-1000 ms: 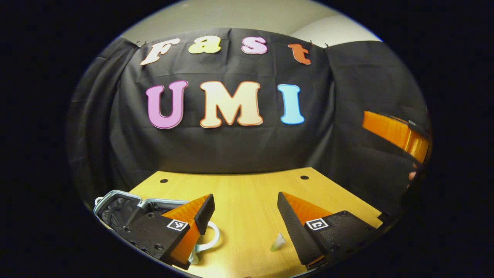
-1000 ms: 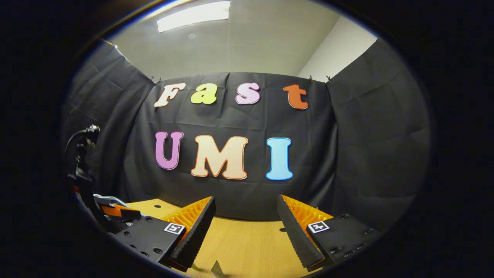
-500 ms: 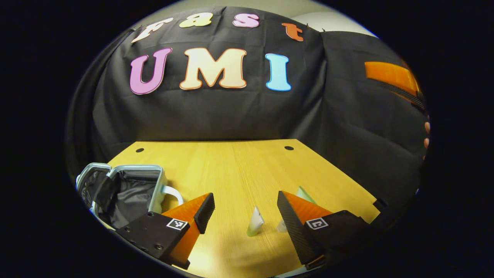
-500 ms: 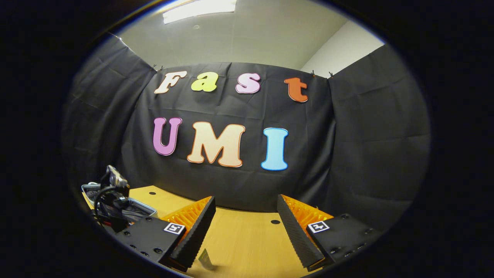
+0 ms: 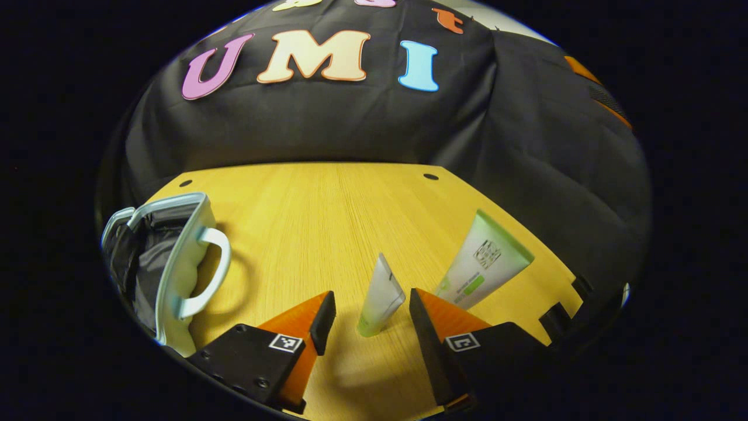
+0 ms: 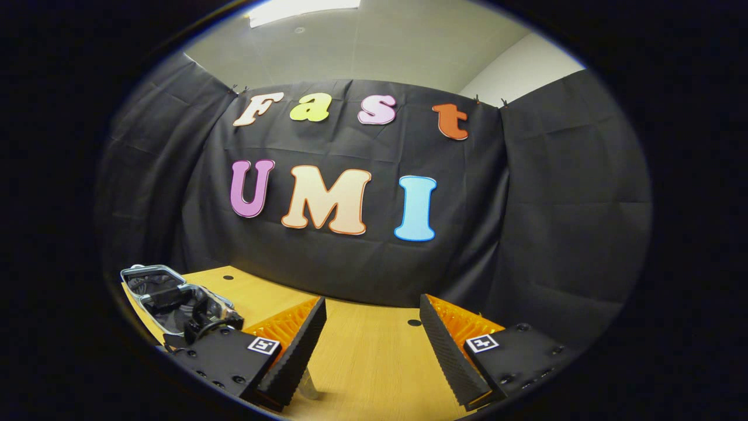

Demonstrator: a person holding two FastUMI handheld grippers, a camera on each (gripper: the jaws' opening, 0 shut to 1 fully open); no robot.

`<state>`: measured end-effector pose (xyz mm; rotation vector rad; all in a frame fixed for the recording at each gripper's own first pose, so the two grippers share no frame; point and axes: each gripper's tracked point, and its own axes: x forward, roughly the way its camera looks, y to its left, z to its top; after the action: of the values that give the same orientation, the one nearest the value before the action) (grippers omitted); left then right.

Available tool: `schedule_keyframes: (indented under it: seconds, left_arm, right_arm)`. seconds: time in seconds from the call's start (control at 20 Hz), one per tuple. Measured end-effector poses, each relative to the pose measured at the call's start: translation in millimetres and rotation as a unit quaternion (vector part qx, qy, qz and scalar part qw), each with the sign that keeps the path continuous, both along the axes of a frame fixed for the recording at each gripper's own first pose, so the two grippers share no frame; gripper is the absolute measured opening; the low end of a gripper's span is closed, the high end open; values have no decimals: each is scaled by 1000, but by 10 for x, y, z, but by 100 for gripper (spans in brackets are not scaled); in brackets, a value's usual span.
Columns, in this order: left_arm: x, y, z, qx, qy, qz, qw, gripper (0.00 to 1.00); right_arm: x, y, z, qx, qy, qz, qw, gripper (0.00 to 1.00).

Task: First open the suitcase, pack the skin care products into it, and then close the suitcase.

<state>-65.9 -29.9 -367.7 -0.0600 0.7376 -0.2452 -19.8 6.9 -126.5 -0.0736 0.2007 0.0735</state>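
Observation:
The suitcase (image 5: 175, 257) lies open at the left of the wooden table (image 5: 327, 210), pale shell and handle toward me, dark lining inside. A small pale tube (image 5: 380, 295) stands cap-down just ahead of my left gripper (image 5: 371, 316), between the lines of its two fingers; the gripper is open and does not touch it. A bigger white-and-green tube (image 5: 485, 260) lies tilted to the right of it. My right gripper (image 6: 371, 327) hangs open over the table with nothing between its fingers. In the right gripper view the suitcase (image 6: 152, 286) is far left and the small tube (image 6: 307, 383) peeks from behind one finger.
Black cloth walls close the table at the back and right. Two small round holes (image 5: 430, 176) mark the table's far edge. Part of the other gripper (image 5: 596, 88) shows high at the right of the left gripper view. Bare wood lies between suitcase and tubes.
My left gripper has tipped down and moved up to the small tube, its fingers drawing a little closer together. The right gripper has sunk slightly; the left gripper's body dropped low in its view.

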Motion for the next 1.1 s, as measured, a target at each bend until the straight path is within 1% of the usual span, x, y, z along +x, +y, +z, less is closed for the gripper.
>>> schedule_keyframes:
  seconds: [0.05, 0.1, 0.15, 0.2, 0.3, 0.35, 0.45, 0.6, 0.85, 1.0, 1.1]
  left_arm:
    - [-2, 17, -42, 4, 3, -1, 1000, 66]
    - [3, 34, -66, 8, 5, -1, 1000, 62]
    - [8, 55, -102, 13, 7, -1, 1000, 49]
    - [34, 82, -123, 21, 9, -1, 1000, 40]
    - [66, 122, -136, 26, 11, -10, 1000, 22]
    - [61, 105, -132, 20, 14, -15, 1000, 18]
    - [66, 132, -35, 21, 14, -17, 1000, 16]
    - [76, 249, 174, 24, 7, -6, 1000, 16]
    - [-8, 528, 567, 28, -1, 26, 999, 15]
    - [-55, 677, 852, 25, -12, 43, 999, 15]
    - [-87, 813, 1025, 30, -19, 57, 998, 15]
  right_arm:
    - [-13, 30, -39, 1, 2, 5, 1000, 99]
    - [-27, 77, -78, 6, 3, 12, 1000, 99]
    - [-42, 148, -132, 14, 6, 21, 1000, 99]
    - [-59, 232, -198, 23, 11, 34, 999, 99]
    - [-94, 347, -361, 27, 22, 53, 998, 99]
    - [-127, 386, -455, 24, 28, 61, 997, 99]
    - [-172, 467, -631, 21, 40, 74, 996, 99]
    - [-229, 594, -913, 26, 68, 91, 993, 99]
    - [-324, 762, -1471, 23, 125, 110, 986, 99]
    - [-377, 827, -1722, 19, 131, 116, 984, 100]
    - [-423, 905, -1961, 19, 151, 125, 980, 99]
